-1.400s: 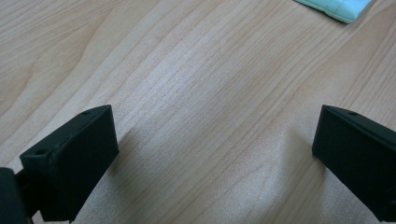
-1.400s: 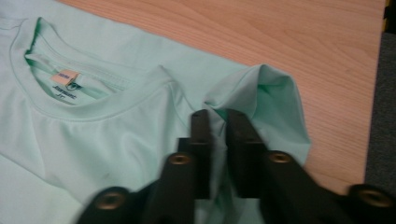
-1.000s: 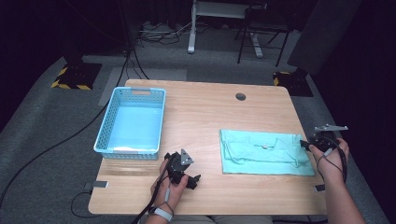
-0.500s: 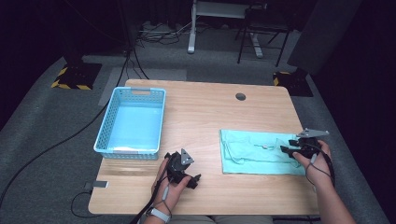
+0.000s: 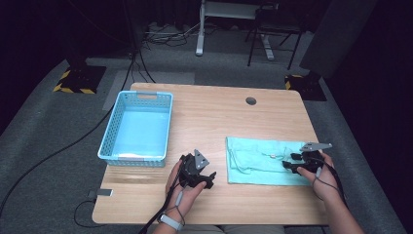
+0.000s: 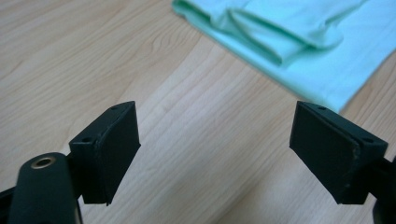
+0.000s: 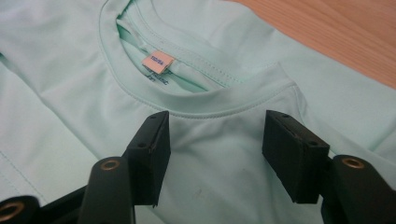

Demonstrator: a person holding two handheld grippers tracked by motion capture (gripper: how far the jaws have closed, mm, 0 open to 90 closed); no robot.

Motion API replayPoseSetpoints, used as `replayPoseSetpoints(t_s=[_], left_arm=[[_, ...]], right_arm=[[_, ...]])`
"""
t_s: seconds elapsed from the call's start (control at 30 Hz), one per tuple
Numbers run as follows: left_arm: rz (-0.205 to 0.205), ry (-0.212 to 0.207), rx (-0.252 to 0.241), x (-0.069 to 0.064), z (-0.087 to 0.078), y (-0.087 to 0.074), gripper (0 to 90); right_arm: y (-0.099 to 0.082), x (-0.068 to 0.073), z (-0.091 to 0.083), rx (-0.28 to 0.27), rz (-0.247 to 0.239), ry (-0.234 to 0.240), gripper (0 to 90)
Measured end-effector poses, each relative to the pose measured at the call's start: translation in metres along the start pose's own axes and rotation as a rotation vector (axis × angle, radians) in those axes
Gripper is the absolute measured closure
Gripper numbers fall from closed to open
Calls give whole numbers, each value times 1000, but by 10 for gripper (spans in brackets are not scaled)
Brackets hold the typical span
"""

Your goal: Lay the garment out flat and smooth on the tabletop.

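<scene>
T-shirt point(image 5: 265, 161), mint green and folded flat, is shown lying on the table point(image 5: 214, 122) toward its right-hand near part; every other place is given relative to this garment. Well to the left of the T-shirt, at the table's far left, an empty light-blue basket point(image 5: 137, 127) is seen. The left gripper point(image 5: 200, 176) is held just off the T-shirt's left edge, over bare wood; in the left gripper view its jaws are spread wide with nothing between them, though they have just been closing a little, and the garment's folded left edge point(image 6: 289, 51) lies ahead of them. The right gripper point(image 5: 293, 163) is placed over the T-shirt's right portion; in the right gripper view its jaws stand apart, have just been opening, and hover above the fabric just below the collar point(image 7: 196, 100), gripping nothing. A small salmon label point(image 7: 158, 61) is visible inside the neckline. The step in hand is judged to be the approach for a first grasp, with no cloth yet taken. The next move would call for the right jaws to be lowered and pressed together on the fabric near the collar, while the left gripper is brought to the near left edge.
</scene>
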State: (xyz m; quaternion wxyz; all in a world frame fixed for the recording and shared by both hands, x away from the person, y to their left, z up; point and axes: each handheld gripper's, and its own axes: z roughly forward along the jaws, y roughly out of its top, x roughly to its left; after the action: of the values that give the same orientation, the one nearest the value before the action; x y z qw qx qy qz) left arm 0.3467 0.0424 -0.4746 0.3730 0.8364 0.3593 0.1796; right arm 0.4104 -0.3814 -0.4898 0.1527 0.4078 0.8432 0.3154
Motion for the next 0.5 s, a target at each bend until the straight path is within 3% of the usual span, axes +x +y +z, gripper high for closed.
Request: replayPoseSetpoints(t_s=[0.43, 0.5], left_arm=[[13, -50, 3, -9, 18, 18, 228], [32, -52, -3, -12, 22, 21, 232]], right_arm=[[-7, 43, -3, -24, -9, 14, 421], [-4, 47, -6, 2, -31, 9, 421]])
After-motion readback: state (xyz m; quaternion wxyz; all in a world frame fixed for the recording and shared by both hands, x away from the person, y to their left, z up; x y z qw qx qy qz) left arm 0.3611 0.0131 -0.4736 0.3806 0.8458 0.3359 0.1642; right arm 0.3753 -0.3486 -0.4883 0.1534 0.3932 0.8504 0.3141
